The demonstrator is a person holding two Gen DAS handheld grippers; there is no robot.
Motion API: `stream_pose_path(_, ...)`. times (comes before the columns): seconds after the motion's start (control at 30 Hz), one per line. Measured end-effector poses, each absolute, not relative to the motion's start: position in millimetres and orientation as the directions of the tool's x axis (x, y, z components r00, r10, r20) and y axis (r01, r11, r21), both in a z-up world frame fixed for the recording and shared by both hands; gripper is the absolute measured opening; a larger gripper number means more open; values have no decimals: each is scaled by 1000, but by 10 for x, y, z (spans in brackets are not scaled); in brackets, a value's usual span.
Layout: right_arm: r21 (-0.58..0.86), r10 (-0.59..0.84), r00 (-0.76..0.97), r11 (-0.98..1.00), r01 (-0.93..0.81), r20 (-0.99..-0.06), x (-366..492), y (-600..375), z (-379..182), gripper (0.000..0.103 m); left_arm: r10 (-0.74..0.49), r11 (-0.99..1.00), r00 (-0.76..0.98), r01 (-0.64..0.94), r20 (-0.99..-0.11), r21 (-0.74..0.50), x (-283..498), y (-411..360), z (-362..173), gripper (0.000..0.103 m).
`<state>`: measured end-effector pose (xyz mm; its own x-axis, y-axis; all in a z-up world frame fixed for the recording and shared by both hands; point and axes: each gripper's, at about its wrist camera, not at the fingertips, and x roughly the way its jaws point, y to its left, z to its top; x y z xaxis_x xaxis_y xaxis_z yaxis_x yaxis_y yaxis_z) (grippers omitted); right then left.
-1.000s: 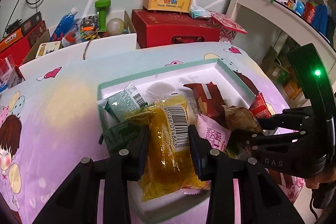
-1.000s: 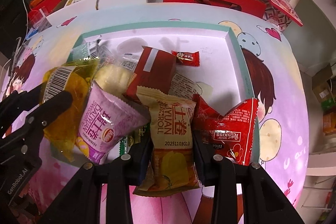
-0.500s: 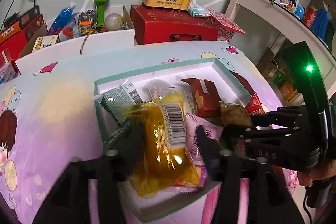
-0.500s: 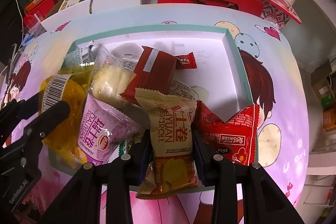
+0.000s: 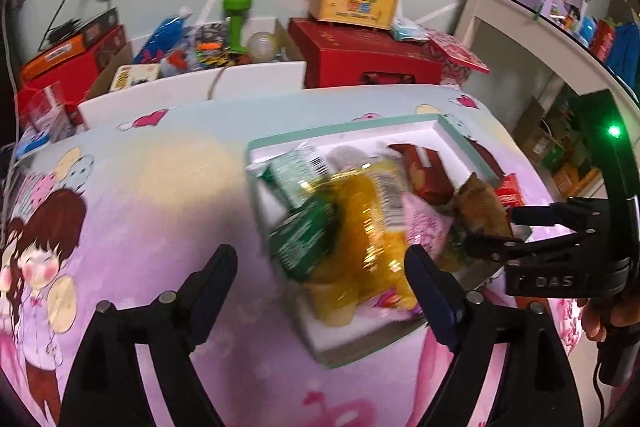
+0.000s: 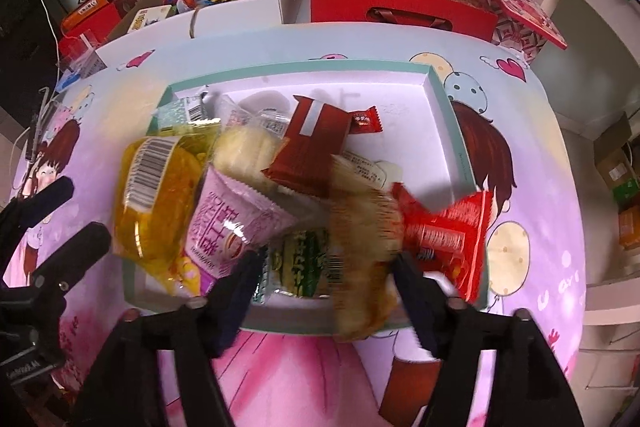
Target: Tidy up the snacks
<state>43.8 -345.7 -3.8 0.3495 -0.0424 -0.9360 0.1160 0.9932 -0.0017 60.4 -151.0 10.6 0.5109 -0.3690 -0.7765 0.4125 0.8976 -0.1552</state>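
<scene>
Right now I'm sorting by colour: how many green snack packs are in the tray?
3: a pale one in the far-left corner, a dark one near it, a third at the front edge. More may be buried.

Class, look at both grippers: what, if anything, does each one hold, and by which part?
Nothing is held. The left gripper has its jaws wide apart beside the yellow packet. The right gripper also stands open around the blurred tan snack packet.

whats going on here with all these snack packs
A person with a gripper in each hand is sorting snack packets into a shallow white tray. Both the left gripper and right gripper are open. The yellow packet and the tan egg-roll packet lie in the tray's near side, among other packets.
</scene>
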Motion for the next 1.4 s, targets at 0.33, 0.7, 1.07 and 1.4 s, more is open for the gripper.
stream_pose_path(0.33,-4,-47,383,994,112,-922,246,-3261,-46,103,-275,944,549,311,-789,-113,496,-1113,-44,99)
stream_pose_path(0.7,-1,-54,420,992,126,-906,-25,-3021,-11,103,-221,963,548,254,-806,-92,312,-797,-71,99)
stream_pose_path(1.07,-23,-82,423,990,141,-902,-278,-2776,7,103,-99,979,541,203,-835,15,109,-675,-90,99)
stream_pose_path(1.4,-35,-88,403,990,137,-911,-374,-2626,-51,103,-45,982,517,182,-855,58,58,-578,-173,99)
